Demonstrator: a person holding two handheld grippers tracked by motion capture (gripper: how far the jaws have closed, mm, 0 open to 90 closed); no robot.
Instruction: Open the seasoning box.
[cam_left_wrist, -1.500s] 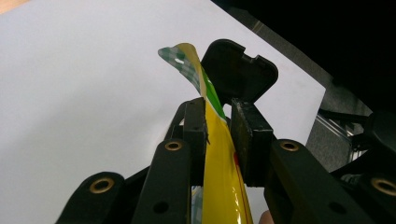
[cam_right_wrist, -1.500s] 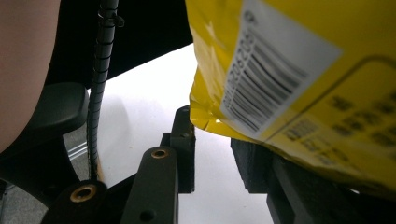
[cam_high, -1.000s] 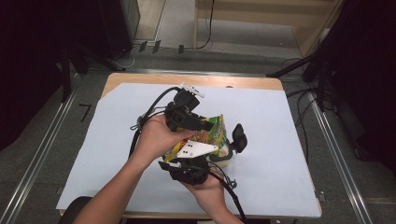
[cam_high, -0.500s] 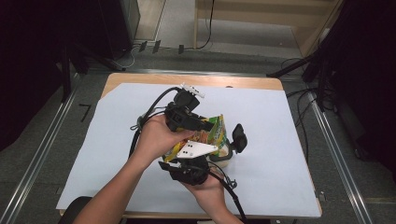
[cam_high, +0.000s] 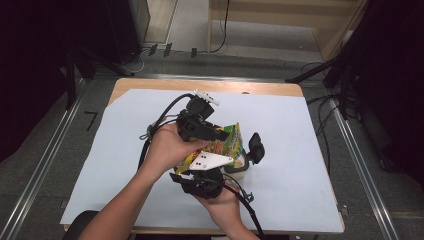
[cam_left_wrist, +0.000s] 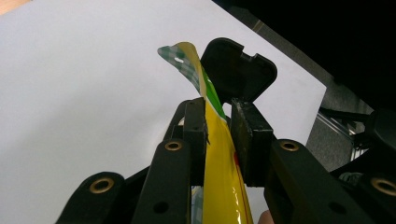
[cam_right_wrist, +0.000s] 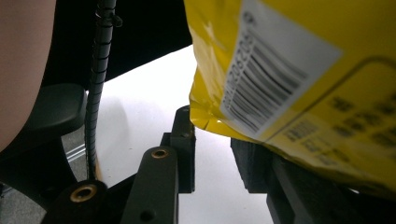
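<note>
A person holds a gripper in each hand over the middle of the tabletop (cam_high: 310, 150), which has a big white sheet on it. Between the two grippers is a yellow snack bag (cam_high: 227, 142) with green and orange on it. The bag is up off the white sheet, close to the person's hands.

The left gripper (cam_high: 220, 134) is just behind the bag, on the far side from the person. Its fingers (cam_left_wrist: 196, 135) are almost shut, and they pinch the thin yellow edge of the bag (cam_left_wrist: 219, 177) between them. In the left gripper view, the top corner of the bag, with green and white checks and a small hole, curls up past the fingers. A black rounded part of the other gripper sits just behind that corner.

The right gripper (cam_high: 250, 150) is on the near side of the bag, with its grey three-cornered plate lying right beside the bag. In the right gripper view, its fingers (cam_right_wrist: 184, 140) stand apart with a clear gap between them. The bag (cam_right_wrist: 289, 70) hangs just above them, with a white barcode label on it. The bag covers the tip of one finger, so it is hard to tell if that finger touches the bag.
</note>
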